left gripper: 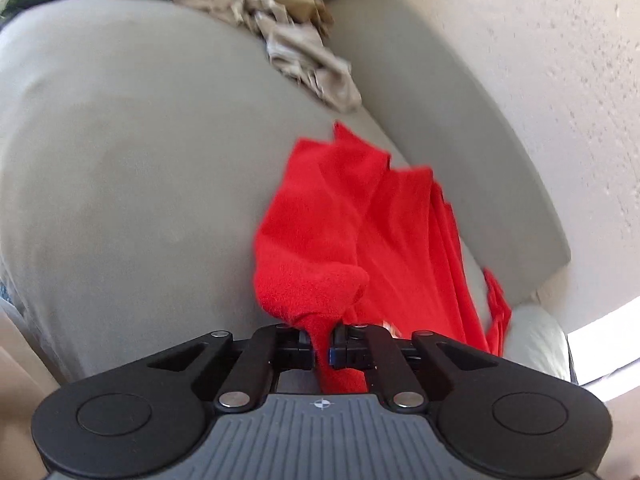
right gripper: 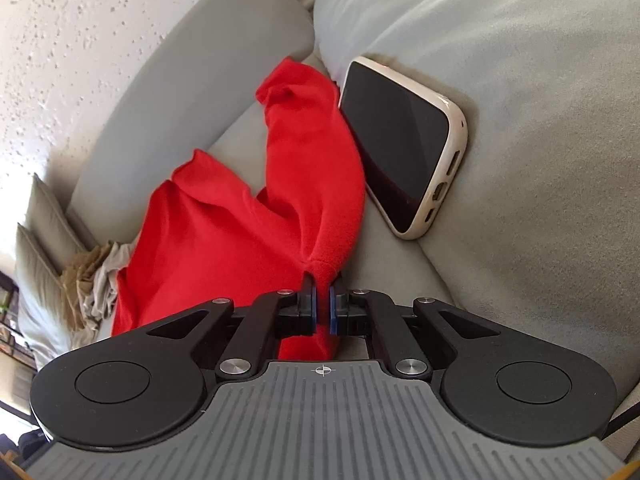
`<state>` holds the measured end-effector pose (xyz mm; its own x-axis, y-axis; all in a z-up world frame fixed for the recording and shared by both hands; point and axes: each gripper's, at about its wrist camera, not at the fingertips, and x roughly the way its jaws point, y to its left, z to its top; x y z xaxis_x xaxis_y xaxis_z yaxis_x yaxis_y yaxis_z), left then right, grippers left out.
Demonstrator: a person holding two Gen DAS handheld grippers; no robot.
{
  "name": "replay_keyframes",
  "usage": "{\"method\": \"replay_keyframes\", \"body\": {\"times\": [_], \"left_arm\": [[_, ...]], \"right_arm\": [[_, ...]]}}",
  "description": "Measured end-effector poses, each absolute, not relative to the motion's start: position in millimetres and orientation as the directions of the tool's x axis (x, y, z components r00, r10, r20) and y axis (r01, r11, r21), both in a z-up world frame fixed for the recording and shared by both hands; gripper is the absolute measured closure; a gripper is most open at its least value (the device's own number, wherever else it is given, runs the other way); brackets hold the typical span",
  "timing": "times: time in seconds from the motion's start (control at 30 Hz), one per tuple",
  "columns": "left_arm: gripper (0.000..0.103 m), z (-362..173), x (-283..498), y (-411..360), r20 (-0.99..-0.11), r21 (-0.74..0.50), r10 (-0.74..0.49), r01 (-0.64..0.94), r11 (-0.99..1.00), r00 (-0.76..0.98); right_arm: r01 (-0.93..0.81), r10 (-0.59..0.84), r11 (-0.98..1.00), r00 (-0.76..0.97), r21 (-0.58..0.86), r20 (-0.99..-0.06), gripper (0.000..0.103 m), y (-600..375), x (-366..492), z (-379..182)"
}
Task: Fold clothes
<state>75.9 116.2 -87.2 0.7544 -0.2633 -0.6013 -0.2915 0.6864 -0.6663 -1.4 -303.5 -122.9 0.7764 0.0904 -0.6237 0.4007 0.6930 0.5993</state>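
Both grippers, left gripper (left gripper: 322, 344) and right gripper (right gripper: 322, 308), pinch the red garment (right gripper: 224, 232) bunched over the grey sofa (left gripper: 120, 160) by a phone (right gripper: 400, 148); likely mid-fold; next needs spreading it flat.

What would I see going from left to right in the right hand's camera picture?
Crumpled beige clothes → red cloth, pinched by the right gripper → phone → grey cushion.
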Motion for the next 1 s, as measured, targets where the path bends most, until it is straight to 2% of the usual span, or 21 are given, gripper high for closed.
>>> {"method": "replay_keyframes", "body": {"times": [0.03,0.07,0.1,0.13,0.2,0.27,0.33,0.43,0.47,0.5,0.57,0.6,0.63,0.7,0.8,0.9,1.0], "left_arm": [[0.097,-85,72,120,-0.583,-0.667,-0.221,-0.305,0.679,0.782],[0.095,-85,74,119,-0.606,-0.640,-0.199,-0.324,0.697,0.770],[0.089,-86,75,117,-0.632,-0.608,-0.177,-0.342,0.717,0.754],[0.082,-89,75,117,-0.636,-0.609,-0.180,-0.344,0.715,0.751],[0.080,-93,75,118,-0.638,-0.617,-0.191,-0.346,0.707,0.746],[0.066,-93,77,116,-0.623,-0.639,-0.226,-0.321,0.699,0.749],[0.049,-91,81,111,-0.612,-0.642,-0.252,-0.285,0.712,0.749],[0.037,-90,91,102,-0.607,-0.630,-0.272,-0.244,0.738,0.746],[0.037,-90,95,100,-0.607,-0.627,-0.273,-0.239,0.742,0.746],[0.042,-91,97,99,-0.605,-0.628,-0.273,-0.238,0.741,0.748],[0.058,-91,100,97,-0.624,-0.605,-0.248,-0.258,0.753,0.741],[0.091,-90,100,97,-0.656,-0.576,-0.228,-0.281,0.768,0.720],[0.099,-90,100,98,-0.689,-0.561,-0.235,-0.299,0.771,0.686],[0.099,-76,94,106,-0.701,-0.577,-0.252,-0.323,0.750,0.667],[0.100,-38,87,115,-0.679,-0.617,-0.287,-0.313,0.722,0.676],[0.101,35,81,125,-0.555,-0.693,-0.325,-0.209,0.690,0.766],[0.101,127,68,131,-0.366,-0.728,-0.349,-0.033,0.684,0.863]], "right_arm": [[0.400,0.095,0.695,0.773,0.598,-0.627,0.097,-303,-1,-124],[0.395,0.093,0.705,0.771,0.589,-0.630,0.097,-302,-1,-123],[0.392,0.093,0.711,0.770,0.584,-0.631,0.097,-301,0,-123],[0.391,0.094,0.713,0.769,0.582,-0.632,0.097,-300,0,-122],[0.394,0.097,0.709,0.768,0.585,-0.633,0.097,-301,1,-123],[0.394,0.108,0.697,0.768,0.599,-0.631,0.097,-303,1,-123],[0.394,0.128,0.675,0.771,0.625,-0.624,0.096,-306,-1,-124],[0.391,0.159,0.635,0.778,0.666,-0.608,0.092,-310,-2,-128],[0.387,0.171,0.620,0.783,0.683,-0.599,0.090,-311,-1,-130],[0.380,0.186,0.602,0.789,0.702,-0.586,0.089,-313,1,-133],[0.368,0.200,0.578,0.801,0.728,-0.564,0.085,-315,6,-138],[0.371,0.193,0.582,0.801,0.723,-0.567,0.087,-314,7,-138],[0.374,0.184,0.592,0.800,0.714,-0.571,0.094,-313,8,-137],[0.372,0.160,0.633,0.795,0.678,-0.586,0.096,-308,9,-126],[0.337,0.166,0.622,0.825,0.707,-0.540,0.097,-307,5,-94],[0.271,0.189,0.552,0.880,0.788,-0.435,0.098,-314,2,-44],[0.113,0.188,0.497,0.954,0.860,-0.234,0.098,-324,-10,37]]}}
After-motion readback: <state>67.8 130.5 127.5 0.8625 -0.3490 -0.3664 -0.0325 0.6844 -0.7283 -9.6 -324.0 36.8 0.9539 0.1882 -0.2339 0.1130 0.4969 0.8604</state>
